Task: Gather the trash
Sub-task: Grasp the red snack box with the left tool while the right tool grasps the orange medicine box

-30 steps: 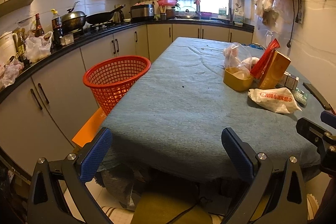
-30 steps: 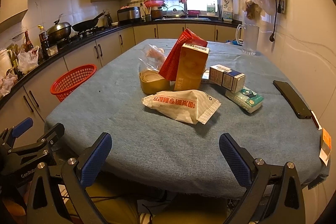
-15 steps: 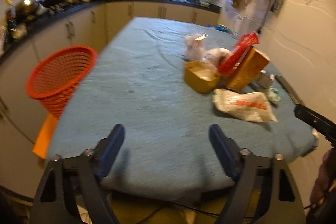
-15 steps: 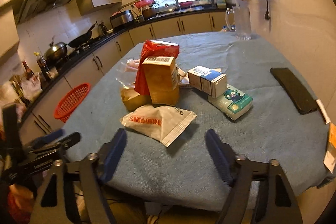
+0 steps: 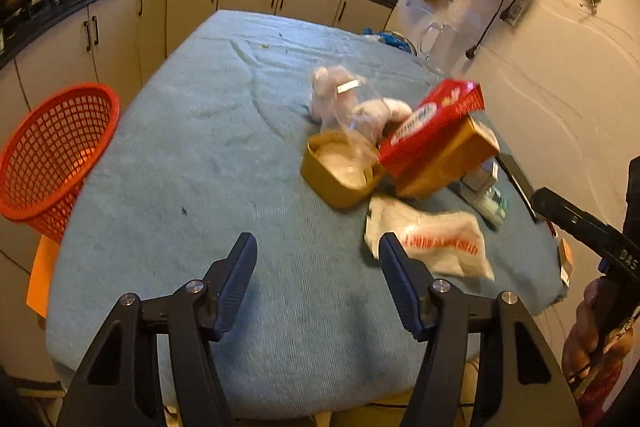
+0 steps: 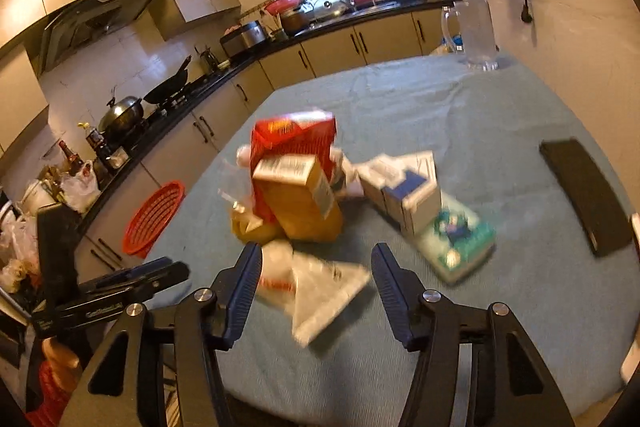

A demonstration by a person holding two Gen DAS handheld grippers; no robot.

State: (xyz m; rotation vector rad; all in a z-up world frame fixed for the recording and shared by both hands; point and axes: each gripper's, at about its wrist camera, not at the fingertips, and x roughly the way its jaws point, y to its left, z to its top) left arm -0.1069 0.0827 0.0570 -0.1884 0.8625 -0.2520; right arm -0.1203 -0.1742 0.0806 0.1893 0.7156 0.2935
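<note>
- Two claws are in play, and both hang over the near edge of the tabletop with nothing yet between their pads.
- Far left, your red basket stands beside the tabletop's left edge, well apart from the litter; it looks like the place for the trash, so plan a long carry across.
- Your left claw is partly spread and its jaws are closing on air; only bare cloth lies beneath it, with the white wrapper just beside its right finger.
- That wrapper lies flat, crinkled and limp; it should weigh almost nothing and slide on the cloth; pinch a raised corner or fold rather than the flat middle.
- Further on sit the gold tray and a clear bag, then the red carton leaning on the gold box; judged stiff and light if empty; take a box across its narrow faces.
- Your right claw is half spread, its jaws closing, empty; the wrapper shows between its tips but untouched.
- Rightmost lie small boxes, a teal tissue pack, soft and squashy, and a dark flat slab, likely no trash.
</note>
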